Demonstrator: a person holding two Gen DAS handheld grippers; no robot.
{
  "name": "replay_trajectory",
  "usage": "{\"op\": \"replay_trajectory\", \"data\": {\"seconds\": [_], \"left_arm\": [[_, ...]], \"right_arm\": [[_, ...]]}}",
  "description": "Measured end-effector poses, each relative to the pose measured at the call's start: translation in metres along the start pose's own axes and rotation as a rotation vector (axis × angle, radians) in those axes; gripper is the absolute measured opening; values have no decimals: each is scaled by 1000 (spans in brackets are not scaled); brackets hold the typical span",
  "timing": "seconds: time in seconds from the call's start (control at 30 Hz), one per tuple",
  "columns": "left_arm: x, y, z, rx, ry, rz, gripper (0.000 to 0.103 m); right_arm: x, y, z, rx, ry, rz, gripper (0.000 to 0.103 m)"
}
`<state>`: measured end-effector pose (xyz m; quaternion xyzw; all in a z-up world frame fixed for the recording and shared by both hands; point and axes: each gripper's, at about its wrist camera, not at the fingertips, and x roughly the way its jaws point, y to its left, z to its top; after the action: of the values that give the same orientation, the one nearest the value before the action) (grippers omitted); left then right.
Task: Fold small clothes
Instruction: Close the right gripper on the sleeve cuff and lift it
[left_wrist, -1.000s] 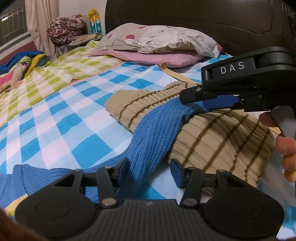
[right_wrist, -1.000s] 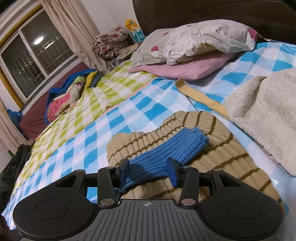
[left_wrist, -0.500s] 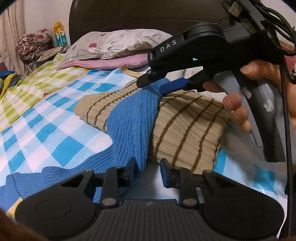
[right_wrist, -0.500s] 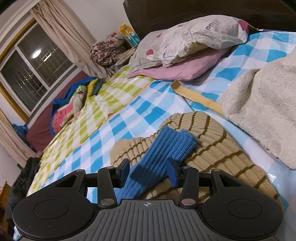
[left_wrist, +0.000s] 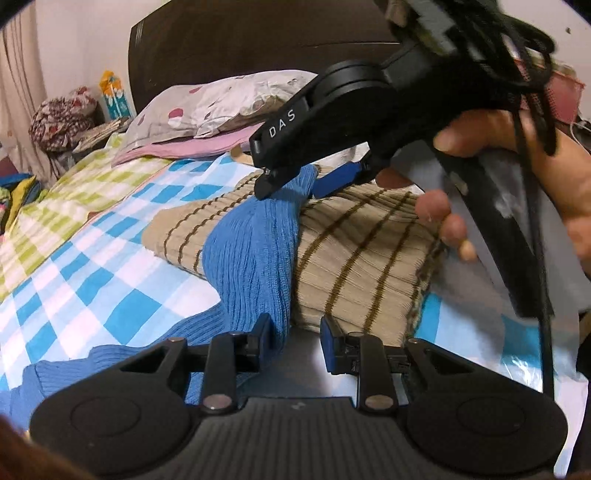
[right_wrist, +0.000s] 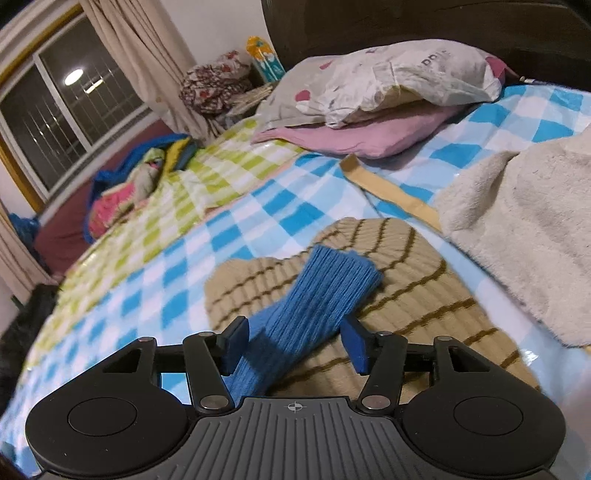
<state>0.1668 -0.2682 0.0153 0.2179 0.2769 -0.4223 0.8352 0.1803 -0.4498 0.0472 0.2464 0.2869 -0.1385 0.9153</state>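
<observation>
**A:** How is your right gripper (right_wrist: 293, 343) doing?

**B:** Its jaws are opening as I'm speaking. The blue sleeve (right_wrist: 314, 306) is running up between them. The left pad is sitting just beside the knit and the right pad is standing clear, so nothing is being pinched.

**A:** And where is the sleeve lying?

**B:** It's draping diagonally over the striped sweater (right_wrist: 406, 295), with its cuff end resting on the sweater's upper part. The sweater is lying folded on the checked sheet (right_wrist: 258, 221), and I'm seeing a pale fleece (right_wrist: 517, 229) just beside it on the right. Two pillows (right_wrist: 388, 85) are sitting well behind it, by the headboard.

**A:** What is the left camera giving you?

**B:** I'm seeing the right gripper from the side, tilting down over the cuff, with a hand (left_wrist: 517, 166) wrapping its grip. From the cuff the sleeve is falling off the sweater's near edge toward my left gripper (left_wrist: 295, 338).

**A:** Is that one grasping it?

**B:** No. Its fingers are standing narrowly apart. The sleeve is brushing past the left one, and bare bedding is showing in the gap. The rest of the blue garment (left_wrist: 55, 369) is spreading out at lower left on the sheet.
</observation>
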Motion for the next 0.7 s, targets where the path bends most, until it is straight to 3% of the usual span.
{"op": "replay_trajectory", "data": {"seconds": [0.3, 0.5, 0.7], "left_arm": [[-10, 3, -3, -34, -11, -19, 32], [-21, -15, -2, 4, -35, -66, 34], [-28, -17, -3, -5, -37, -54, 35]], "right_arm": [[-9, -12, -2, 17, 6, -24, 49], [-22, -35, -2, 245, 30, 133, 54], [-23, -8, -3, 129, -10, 81, 54]]}}
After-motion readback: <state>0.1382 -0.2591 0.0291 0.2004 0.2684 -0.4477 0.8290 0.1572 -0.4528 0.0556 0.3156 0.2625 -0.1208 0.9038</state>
